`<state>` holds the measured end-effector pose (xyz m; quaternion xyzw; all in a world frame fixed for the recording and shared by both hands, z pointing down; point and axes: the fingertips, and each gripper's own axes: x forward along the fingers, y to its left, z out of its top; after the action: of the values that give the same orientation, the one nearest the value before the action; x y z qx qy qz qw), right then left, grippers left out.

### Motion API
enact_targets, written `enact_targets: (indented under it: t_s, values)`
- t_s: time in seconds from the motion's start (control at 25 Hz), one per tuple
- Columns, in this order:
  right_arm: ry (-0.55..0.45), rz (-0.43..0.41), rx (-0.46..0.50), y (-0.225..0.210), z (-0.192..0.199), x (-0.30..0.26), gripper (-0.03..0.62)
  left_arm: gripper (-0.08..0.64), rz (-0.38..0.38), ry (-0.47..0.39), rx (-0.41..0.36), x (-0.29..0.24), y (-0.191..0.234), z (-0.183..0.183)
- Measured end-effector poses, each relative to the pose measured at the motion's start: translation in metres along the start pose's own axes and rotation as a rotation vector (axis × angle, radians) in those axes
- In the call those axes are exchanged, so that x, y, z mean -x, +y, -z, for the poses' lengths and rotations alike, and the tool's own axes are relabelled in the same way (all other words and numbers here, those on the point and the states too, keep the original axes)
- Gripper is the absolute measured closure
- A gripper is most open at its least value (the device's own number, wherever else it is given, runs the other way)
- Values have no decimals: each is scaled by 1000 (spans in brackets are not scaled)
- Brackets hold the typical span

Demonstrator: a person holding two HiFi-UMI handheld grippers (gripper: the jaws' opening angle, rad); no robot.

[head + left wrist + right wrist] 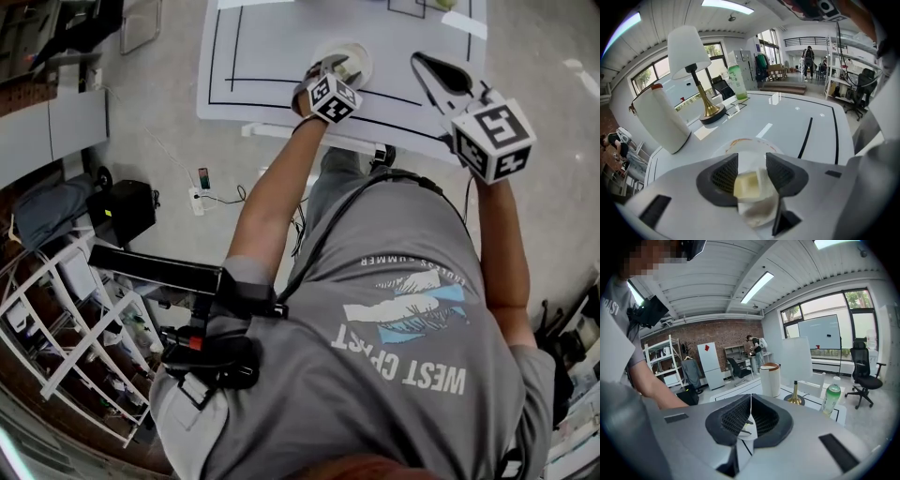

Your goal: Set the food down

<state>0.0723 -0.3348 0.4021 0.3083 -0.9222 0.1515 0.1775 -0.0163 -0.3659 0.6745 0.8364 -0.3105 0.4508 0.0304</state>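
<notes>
Though half hidden (left tool (751,162)), food (746,185).

This looks like a big work room or lab. It has a brick wall (726,331), white shelves (658,359), rolling office chairs (865,373), large windows (820,331) and a white desk (787,122) marked with black lines.

One food piece (746,185), one plate (739,141), one lamp (689,51), one bottle (737,82)

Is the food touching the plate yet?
Cannot tell. The left gripper view shows the food between the open fingers over the plate, its underside hidden.
</notes>
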Motion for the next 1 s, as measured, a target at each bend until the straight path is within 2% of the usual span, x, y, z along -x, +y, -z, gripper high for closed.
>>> enact_targets:
  t_s: [0.16, 0.56, 0.76, 1.0]
  values:
    - [-6, 5, -2, 0, 3, 3, 584, 387, 8, -10, 33, 3, 2, -1]
    - [-27, -15, 13, 10, -3, 8, 584, 386, -68, -97, 90, 37, 25, -24]
    - [-51, -27, 19, 19, -8, 16, 584, 387, -127, -195, 114, 76, 41, -52]
    - [-84, -50, 32, 31, -15, 27, 584, 387, -200, -368, 164, 141, 60, -96]
